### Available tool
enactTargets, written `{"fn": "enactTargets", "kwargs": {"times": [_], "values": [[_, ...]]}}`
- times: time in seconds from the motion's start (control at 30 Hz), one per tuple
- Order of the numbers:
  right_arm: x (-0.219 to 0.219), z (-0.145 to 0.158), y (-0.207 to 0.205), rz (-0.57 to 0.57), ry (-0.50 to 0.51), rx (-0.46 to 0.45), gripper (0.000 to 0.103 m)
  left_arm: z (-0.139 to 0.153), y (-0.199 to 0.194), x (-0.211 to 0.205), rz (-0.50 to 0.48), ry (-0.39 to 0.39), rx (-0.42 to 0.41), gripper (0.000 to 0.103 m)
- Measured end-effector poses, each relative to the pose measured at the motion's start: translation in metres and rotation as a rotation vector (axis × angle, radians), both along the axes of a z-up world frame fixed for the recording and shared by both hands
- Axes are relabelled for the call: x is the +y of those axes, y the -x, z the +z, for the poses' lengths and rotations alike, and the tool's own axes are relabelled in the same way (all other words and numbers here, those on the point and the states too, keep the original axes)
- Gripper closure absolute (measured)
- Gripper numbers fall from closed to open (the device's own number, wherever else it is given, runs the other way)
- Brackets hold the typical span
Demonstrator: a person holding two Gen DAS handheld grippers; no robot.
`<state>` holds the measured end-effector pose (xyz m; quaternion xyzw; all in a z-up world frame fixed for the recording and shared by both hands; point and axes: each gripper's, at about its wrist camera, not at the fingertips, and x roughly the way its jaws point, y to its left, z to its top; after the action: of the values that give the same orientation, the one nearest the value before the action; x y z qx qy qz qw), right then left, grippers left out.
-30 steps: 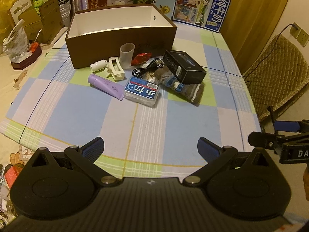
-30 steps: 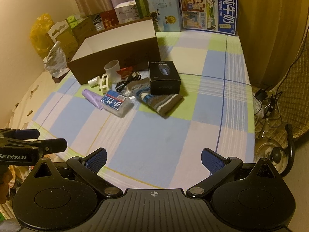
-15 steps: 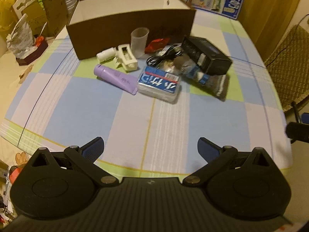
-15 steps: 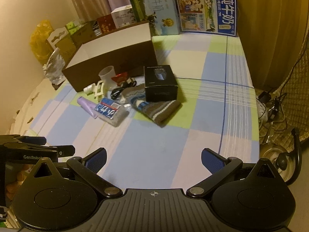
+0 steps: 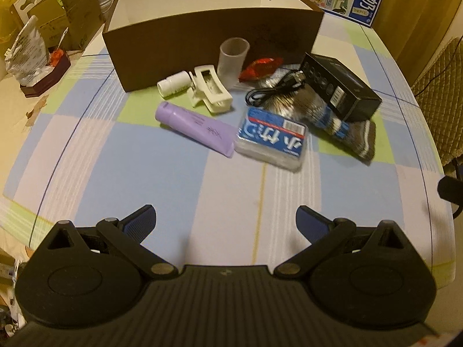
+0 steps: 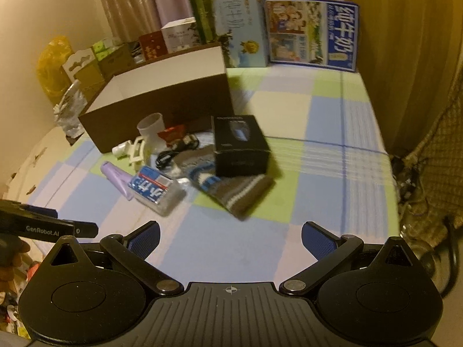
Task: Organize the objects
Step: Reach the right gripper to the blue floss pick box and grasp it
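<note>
A brown box (image 5: 208, 46) with a white inside stands at the back of the checked table (image 5: 130, 167). In front of it lie a purple tube (image 5: 196, 127), a blue-labelled clear pack (image 5: 272, 138), a white clip (image 5: 209, 89), a small white bottle (image 5: 173, 84), a clear cup (image 5: 233, 60), a red packet (image 5: 260, 68), a black cable (image 5: 275, 89), a black carton (image 5: 341, 86) and a striped sock (image 5: 341, 127). My left gripper (image 5: 225, 219) is open over the near table edge. My right gripper (image 6: 230, 235) is open too, nearer the sock (image 6: 234, 190) and the carton (image 6: 238, 144).
Printed cartons (image 6: 312, 34) and boxes (image 6: 179, 34) stand along the far edge by the curtains. Cardboard boxes (image 5: 58, 14) and a plastic bag (image 5: 26, 49) sit left of the table. A woven chair (image 5: 439, 92) stands at the right. The left gripper's body (image 6: 46, 227) shows at the right view's left edge.
Both grippers have moved forward toward the pile of objects, which looms larger in both views. Both stay open and hold nothing.
</note>
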<state>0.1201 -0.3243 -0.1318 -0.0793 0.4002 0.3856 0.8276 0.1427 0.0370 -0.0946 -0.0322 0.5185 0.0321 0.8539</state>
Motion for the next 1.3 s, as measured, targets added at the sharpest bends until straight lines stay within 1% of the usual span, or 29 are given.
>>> {"fn": "enactTargets", "kwargs": {"times": [0.1, 0.37, 0.43, 0.53, 0.7, 1.03, 1.2, 1.3], "values": [[0.019, -0.003, -0.003, 0.041, -0.031, 0.013, 0.002, -0.001, -0.009, 0.011, 0.002, 0.006, 0.003, 0.002], [0.073, -0.022, -0.008, 0.131, -0.026, 0.014, 0.003, -0.009, -0.028, 0.040, -0.001, 0.024, 0.015, 0.004], [0.086, -0.028, -0.009, 0.157, -0.024, 0.019, 0.016, -0.012, -0.032, 0.046, -0.004, 0.028, 0.018, 0.004], [0.105, -0.037, -0.011, 0.191, -0.020, 0.037, 0.022, -0.015, -0.039, 0.056, -0.010, 0.035, 0.021, 0.004], [0.135, -0.051, -0.015, 0.253, -0.017, 0.024, 0.029, -0.023, -0.049, 0.071, -0.008, 0.037, 0.032, 0.004], [0.182, -0.080, -0.021, 0.359, 0.048, -0.011, 0.029, -0.040, -0.065, 0.095, -0.014, 0.041, 0.052, 0.004], [0.197, -0.094, -0.013, 0.418, 0.138, -0.096, 0.029, -0.047, -0.071, 0.103, -0.029, 0.034, 0.067, 0.004], [0.201, -0.100, -0.012, 0.435, 0.159, -0.111, 0.029, -0.048, -0.073, 0.106, -0.039, 0.033, 0.070, 0.004]]}}
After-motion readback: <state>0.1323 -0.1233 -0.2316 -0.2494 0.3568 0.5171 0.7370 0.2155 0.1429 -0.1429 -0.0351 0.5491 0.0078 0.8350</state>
